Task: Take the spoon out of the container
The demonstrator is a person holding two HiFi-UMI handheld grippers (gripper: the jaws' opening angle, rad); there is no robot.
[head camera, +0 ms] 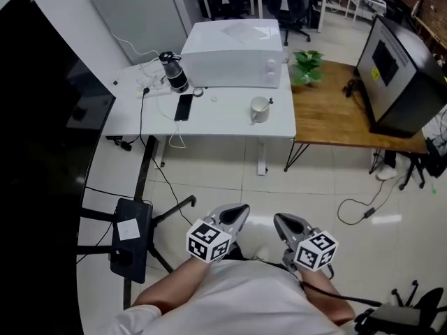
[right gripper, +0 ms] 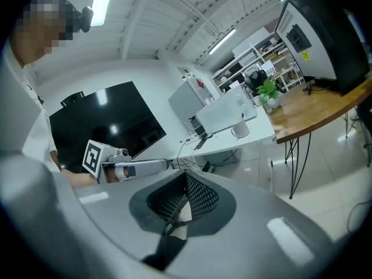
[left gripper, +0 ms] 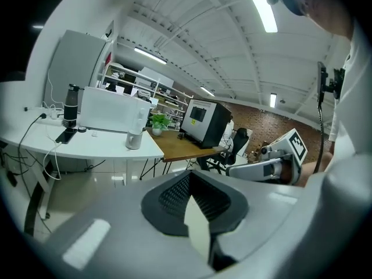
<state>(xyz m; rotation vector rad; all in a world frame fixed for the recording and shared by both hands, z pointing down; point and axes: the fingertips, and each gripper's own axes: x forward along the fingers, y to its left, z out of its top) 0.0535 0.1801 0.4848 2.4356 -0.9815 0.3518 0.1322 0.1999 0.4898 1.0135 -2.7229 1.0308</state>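
**A:** Where is the spoon?

**B:** It is in the white cup (head camera: 259,109). Only the dark tip of the spoon (head camera: 269,102) shows over the rim. The cup stands near the front right corner of the white table (head camera: 223,121).

**A:** And the claws?

**B:** Both are well apart from the table and low in the head view, close to the person's body. The left gripper (head camera: 242,210) has its jaws pressed together with nothing in them. The right gripper (head camera: 279,220) is the same, tips meeting and empty.

**A:** What else is on that table?

**B:** A big white appliance (head camera: 234,53) sits just behind the cup. To the left lies a black phone (head camera: 184,107), and behind it stands a black bottle (head camera: 172,71) among white cords.

**A:** What lies between the claws and the cup?

**B:** Tiled floor (head camera: 230,180), then the table's front edge. A black stool (head camera: 131,239) stands off to the left and a cable (head camera: 360,208) trails on the floor to the right.

**A:** And past the cup?

**B:** A wooden table (head camera: 335,114) butts against the white one. It carries a potted plant (head camera: 306,65) and a black monitor (head camera: 399,75). A large dark screen (head camera: 42,152) fills the left edge.
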